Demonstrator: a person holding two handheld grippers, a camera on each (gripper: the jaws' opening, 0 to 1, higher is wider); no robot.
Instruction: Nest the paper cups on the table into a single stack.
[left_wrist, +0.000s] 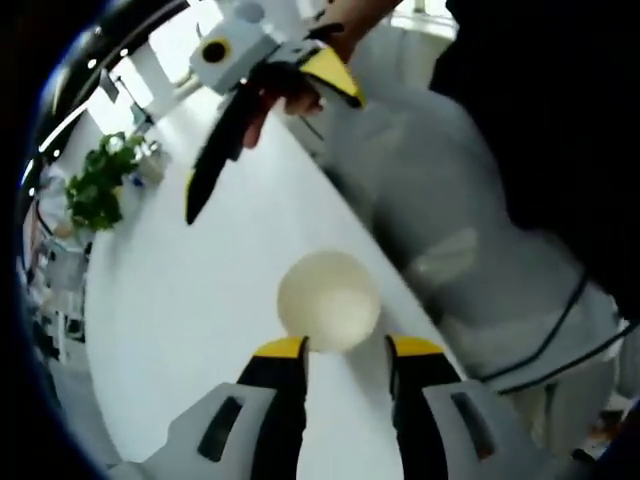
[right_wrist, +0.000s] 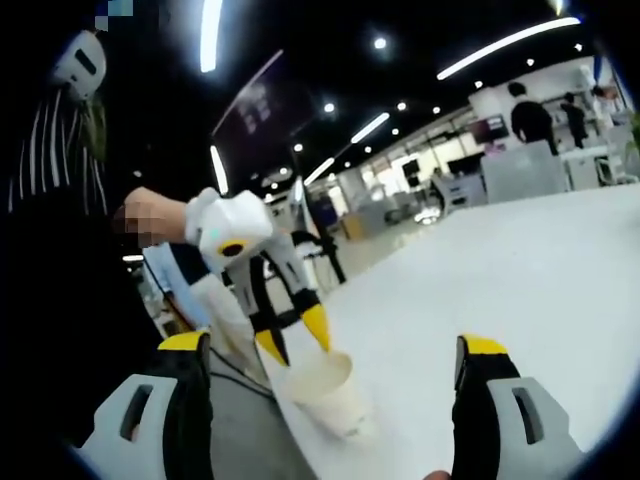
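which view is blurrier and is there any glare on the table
Left gripper view: soft, the cup washed out, the table glaring white. Right gripper view: sharper, ceiling lights streaked, the table bright but even.

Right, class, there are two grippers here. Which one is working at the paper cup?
The left gripper: its yellow-tipped jaws sit either side of the paper cup on the white table. The right gripper is held open, well away from it.
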